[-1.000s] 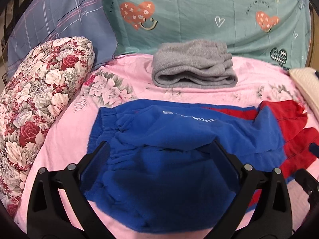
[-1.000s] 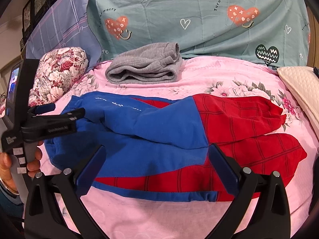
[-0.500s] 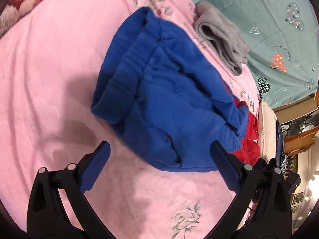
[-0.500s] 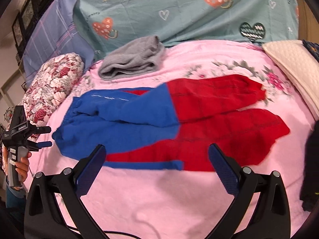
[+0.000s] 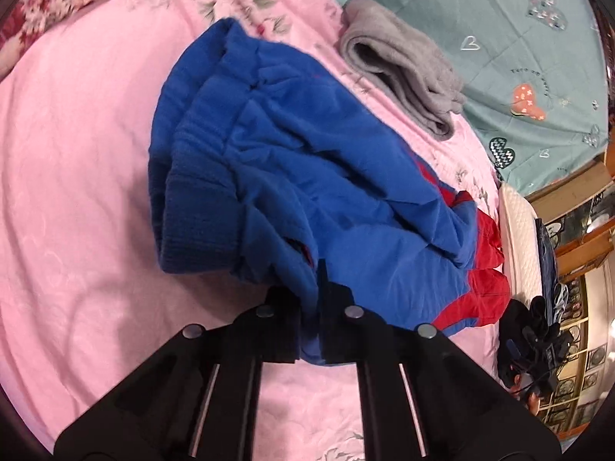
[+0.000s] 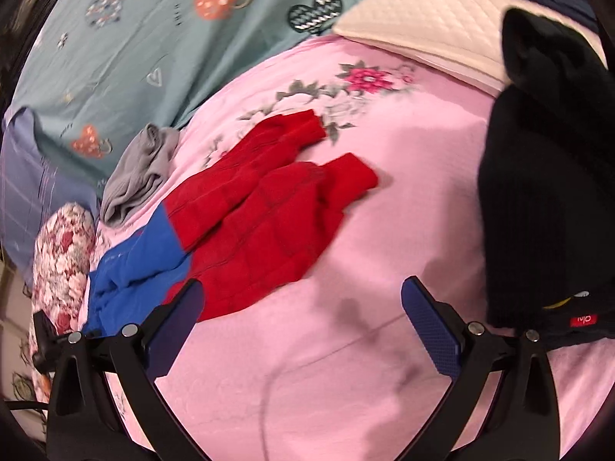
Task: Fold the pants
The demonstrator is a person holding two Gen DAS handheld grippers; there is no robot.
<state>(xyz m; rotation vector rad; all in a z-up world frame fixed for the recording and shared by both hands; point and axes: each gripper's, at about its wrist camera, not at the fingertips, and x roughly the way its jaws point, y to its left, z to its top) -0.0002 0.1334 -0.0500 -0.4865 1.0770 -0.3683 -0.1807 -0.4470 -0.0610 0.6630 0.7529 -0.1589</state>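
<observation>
On the pink floral bed (image 5: pixel 69 123), my left gripper (image 5: pixel 309 307) pinches the blue-and-red fleece pants (image 5: pixel 307 161) at the waistband; my right gripper (image 6: pixel 303 330) hangs released near the red legs, nothing folded yet.

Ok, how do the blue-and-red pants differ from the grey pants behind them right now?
The blue-and-red pants lie spread out lengthwise, unfolded; the grey pants sit as a compact folded stack. The left tongs are shut on the blue-and-red pants' blue waist end; nothing touches the grey pants. The right tongs hang open near the red legs. Both garments rest on the pink bedsheet.
</observation>
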